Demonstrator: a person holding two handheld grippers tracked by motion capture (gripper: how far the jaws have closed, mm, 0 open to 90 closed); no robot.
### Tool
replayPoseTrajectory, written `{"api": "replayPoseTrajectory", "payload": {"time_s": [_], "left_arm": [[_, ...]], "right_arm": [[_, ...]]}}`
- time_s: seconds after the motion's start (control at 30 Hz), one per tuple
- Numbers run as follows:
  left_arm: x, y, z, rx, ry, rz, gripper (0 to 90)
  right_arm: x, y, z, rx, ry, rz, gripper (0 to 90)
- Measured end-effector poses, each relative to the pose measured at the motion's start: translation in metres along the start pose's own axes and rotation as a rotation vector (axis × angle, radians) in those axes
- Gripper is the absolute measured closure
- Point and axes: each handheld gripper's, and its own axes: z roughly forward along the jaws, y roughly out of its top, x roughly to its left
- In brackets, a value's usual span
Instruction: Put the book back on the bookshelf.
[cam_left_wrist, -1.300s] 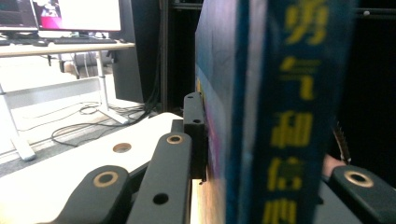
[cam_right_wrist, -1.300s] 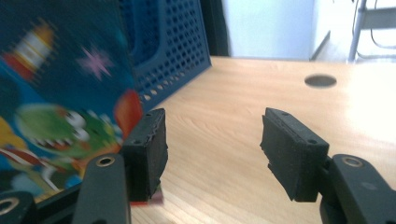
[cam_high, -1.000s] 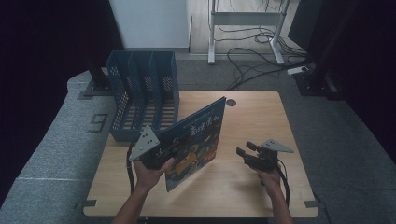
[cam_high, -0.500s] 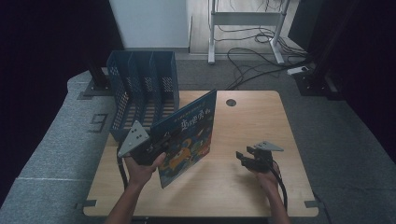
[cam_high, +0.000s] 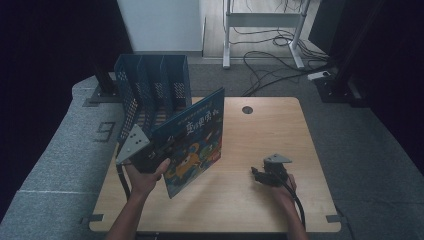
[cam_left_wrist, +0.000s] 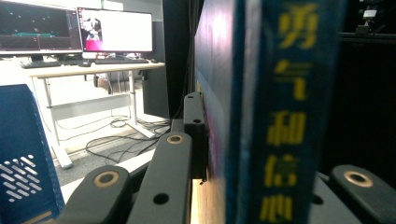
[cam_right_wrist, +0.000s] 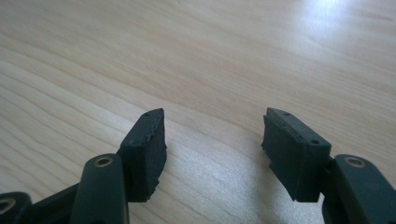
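The book (cam_high: 192, 142), one blue picture book with yellow lettering, stands tilted above the left part of the table (cam_high: 260, 200), clamped along its lower left edge by the left gripper (cam_high: 150, 152). From the table's middle it lies toward nine o'clock. The left gripper view brings out what the high view cannot: the book's spine (cam_left_wrist: 289, 112) rises straight between the two black jaws, and one pad (cam_left_wrist: 195, 135) presses flat against the cover. At the lower left of that view sits a corner of the blue file rack (cam_left_wrist: 23, 158), with two monitors (cam_left_wrist: 114, 30) on a desk far behind.

The right gripper (cam_high: 262, 175) rests low at about four o'clock, well apart from the book. Its own view shows both fingers (cam_right_wrist: 147, 149) apart over bare wood, nothing between them.

Farther off, at eleven o'clock, the one file rack (cam_high: 150, 87) stands at the table's back left corner, its slots facing up.
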Motion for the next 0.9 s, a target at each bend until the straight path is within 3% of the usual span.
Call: {"api": "replayPoseTrajectory", "payload": {"time_s": [0.9], "left_arm": [[0.011,0.009,-0.01,-0.022,0.053,-0.008,81.9]], "right_arm": [[-0.003,0.0,0.0,0.006,-0.022,0.012,37.0]]}}
